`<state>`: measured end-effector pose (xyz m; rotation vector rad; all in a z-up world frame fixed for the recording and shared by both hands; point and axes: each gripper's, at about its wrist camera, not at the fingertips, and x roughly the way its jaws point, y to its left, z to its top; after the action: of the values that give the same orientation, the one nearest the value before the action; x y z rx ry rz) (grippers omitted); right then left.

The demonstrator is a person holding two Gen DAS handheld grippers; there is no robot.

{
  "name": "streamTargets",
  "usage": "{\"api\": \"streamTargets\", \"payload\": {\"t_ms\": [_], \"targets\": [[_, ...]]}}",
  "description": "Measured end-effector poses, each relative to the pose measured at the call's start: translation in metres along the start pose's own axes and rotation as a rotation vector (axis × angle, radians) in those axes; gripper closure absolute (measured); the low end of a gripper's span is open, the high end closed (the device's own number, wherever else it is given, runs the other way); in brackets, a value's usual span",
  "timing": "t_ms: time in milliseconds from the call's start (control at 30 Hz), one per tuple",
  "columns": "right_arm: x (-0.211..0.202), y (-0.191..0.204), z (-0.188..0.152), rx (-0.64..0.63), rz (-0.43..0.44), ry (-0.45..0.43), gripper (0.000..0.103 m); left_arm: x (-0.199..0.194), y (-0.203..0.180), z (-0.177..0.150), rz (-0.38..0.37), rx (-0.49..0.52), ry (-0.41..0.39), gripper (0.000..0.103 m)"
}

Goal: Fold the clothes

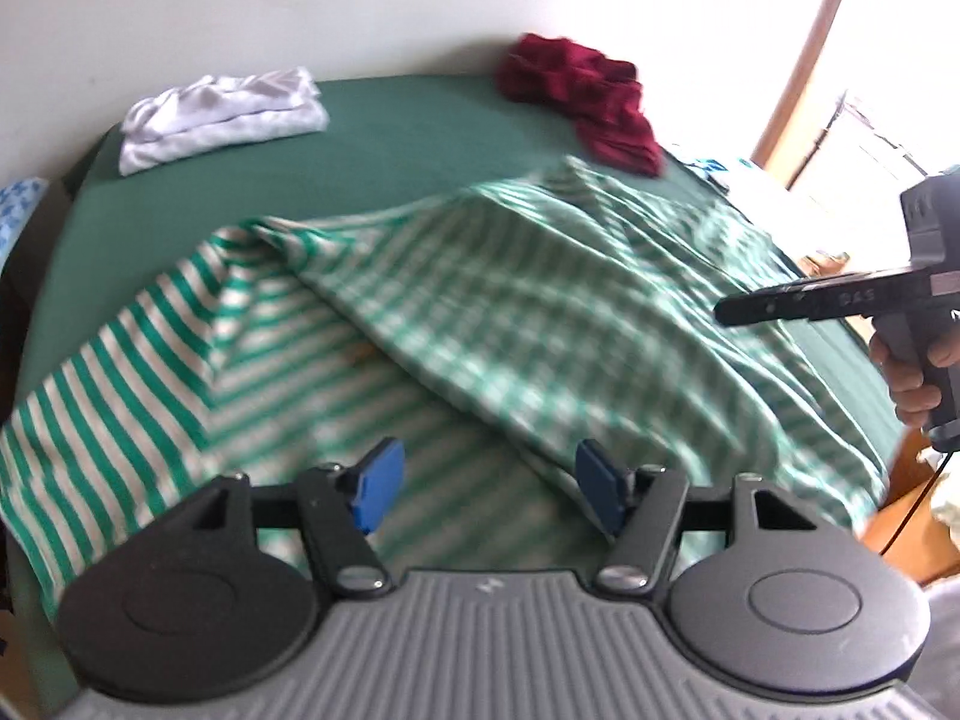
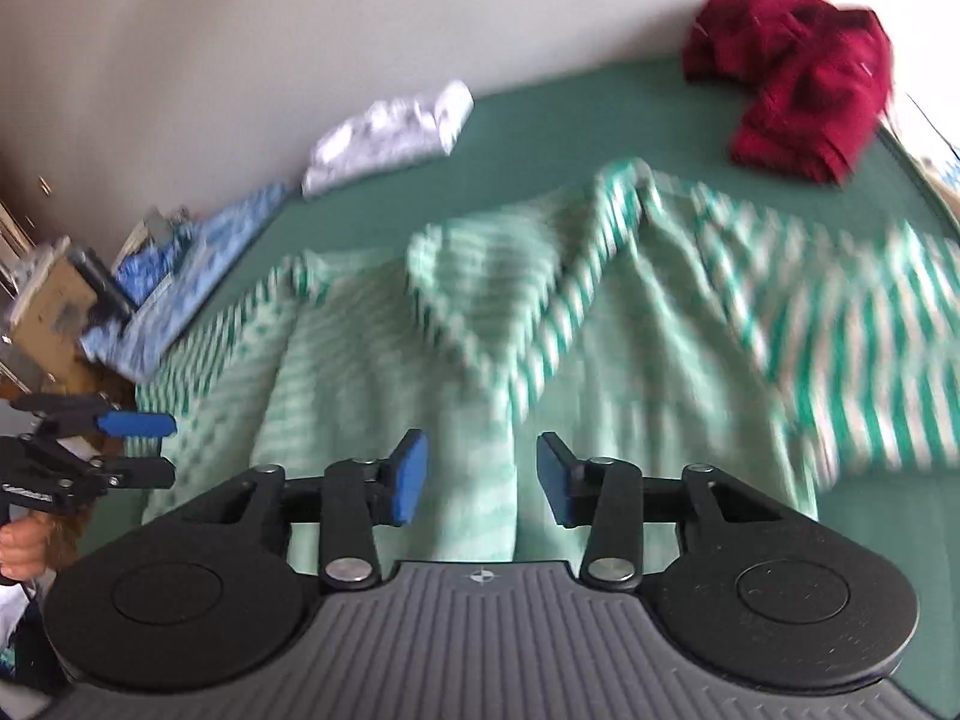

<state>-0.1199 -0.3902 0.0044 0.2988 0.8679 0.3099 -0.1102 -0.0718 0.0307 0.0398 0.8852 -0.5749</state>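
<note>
Both grippers, left gripper (image 1: pixel 486 492) and right gripper (image 2: pixel 483 477), hang with blue pads spread and nothing between them above a rumpled green-and-white striped garment (image 1: pixel 420 312) on the green bed sheet (image 1: pixel 390 126). Farther back lie a folded white cloth (image 1: pixel 222 114) and a crumpled dark red garment (image 1: pixel 588 99).

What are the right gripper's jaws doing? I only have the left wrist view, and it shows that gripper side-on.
Observer: The right gripper is open, with nothing between its pads. The striped shirt lies loose below it.
Operator: Is there anything at the bed's far side that I can barely see?
Observer: A blue patterned cloth lies along the edge of the bed. It reaches toward the white garment.
</note>
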Motion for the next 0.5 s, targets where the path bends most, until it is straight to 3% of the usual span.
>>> {"api": "streamTargets", "payload": {"t_ms": [133, 200, 267, 367, 500], "targets": [[-0.004, 0.011, -0.043, 0.127, 0.015, 0.033, 0.061, -0.007, -0.031, -0.022, -0.052, 0.062, 0.003, 0.032], [-0.003, 0.023, -0.054, 0.13, -0.022, 0.0, 0.097, -0.008, -0.037, -0.025, -0.04, 0.099, 0.009, 0.031], [-0.009, 0.042, -0.057, 0.08, -0.044, -0.076, 0.098, -0.014, -0.036, -0.026, -0.033, 0.104, -0.001, 0.031], [-0.015, 0.089, -0.061, -0.107, -0.032, -0.141, 0.098, -0.026, -0.03, -0.028, -0.046, 0.069, -0.032, 0.028], [0.015, 0.141, -0.087, -0.368, -0.049, -0.057, 0.094, -0.036, -0.022, -0.033, -0.031, 0.039, -0.048, 0.024]]}}
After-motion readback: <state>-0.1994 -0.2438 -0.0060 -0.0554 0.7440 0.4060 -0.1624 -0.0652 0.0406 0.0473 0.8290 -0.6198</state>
